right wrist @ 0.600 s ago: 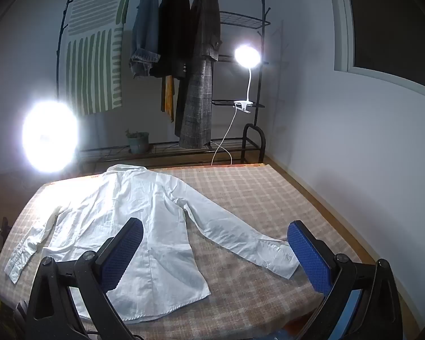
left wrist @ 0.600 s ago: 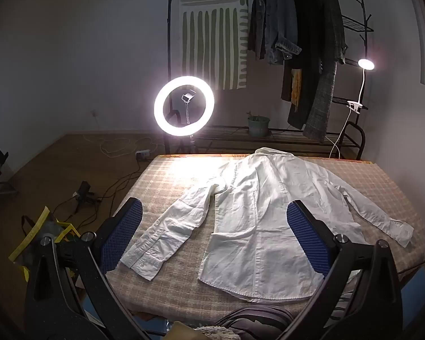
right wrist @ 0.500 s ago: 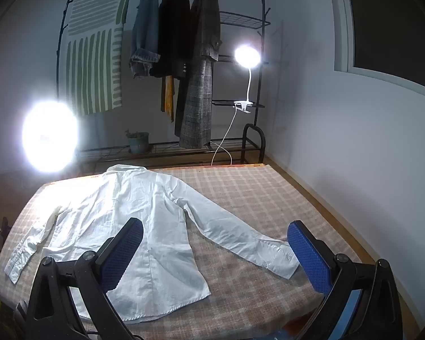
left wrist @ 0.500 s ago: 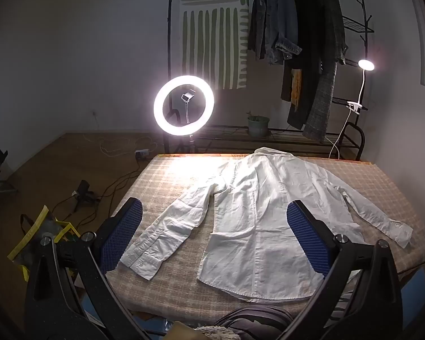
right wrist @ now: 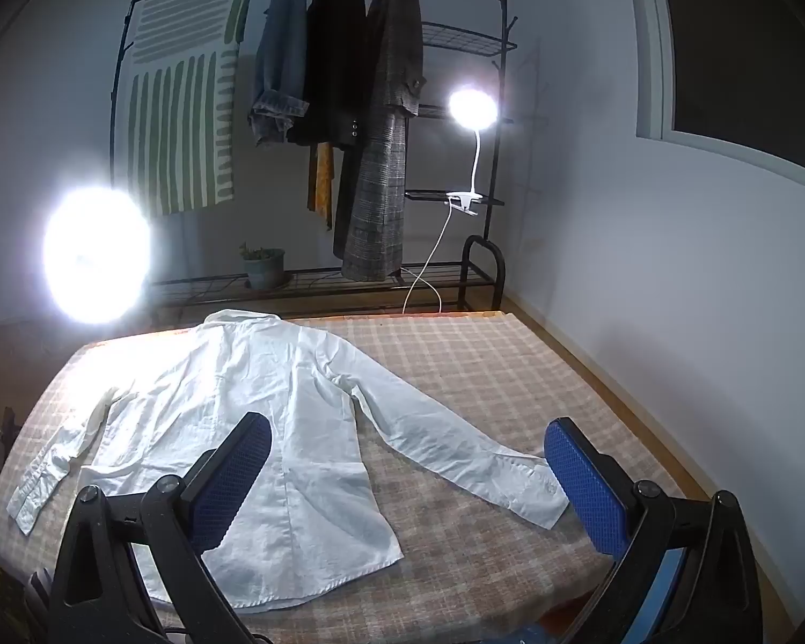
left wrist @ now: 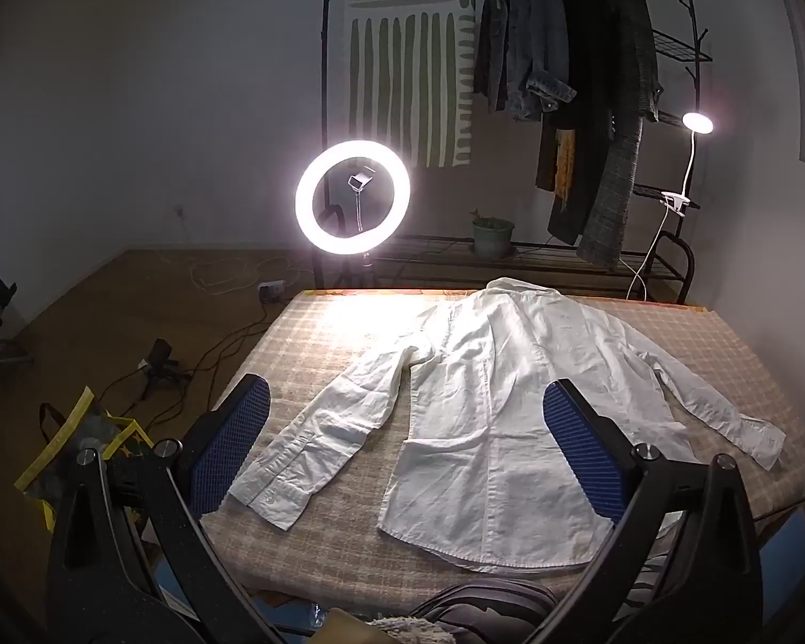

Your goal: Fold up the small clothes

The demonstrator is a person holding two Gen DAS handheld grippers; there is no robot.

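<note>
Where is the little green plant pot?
The plant pot sits on the low bottom shelf of the clothes rack, behind the table. In the left wrist view it stands between the ring light and the hanging coats.

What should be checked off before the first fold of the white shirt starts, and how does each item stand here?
1. White shirt spread flat on the checked table cover: ok.
2. Both sleeves laid out away from the body: ok; left cuff, right cuff.
3. Left gripper open and holding nothing: ok.
4. Right gripper open and holding nothing: ok.
5. Collar at the far edge, hem toward the grippers: ok.
6. Shirt buttoned or lying face down: cannot tell.
</note>
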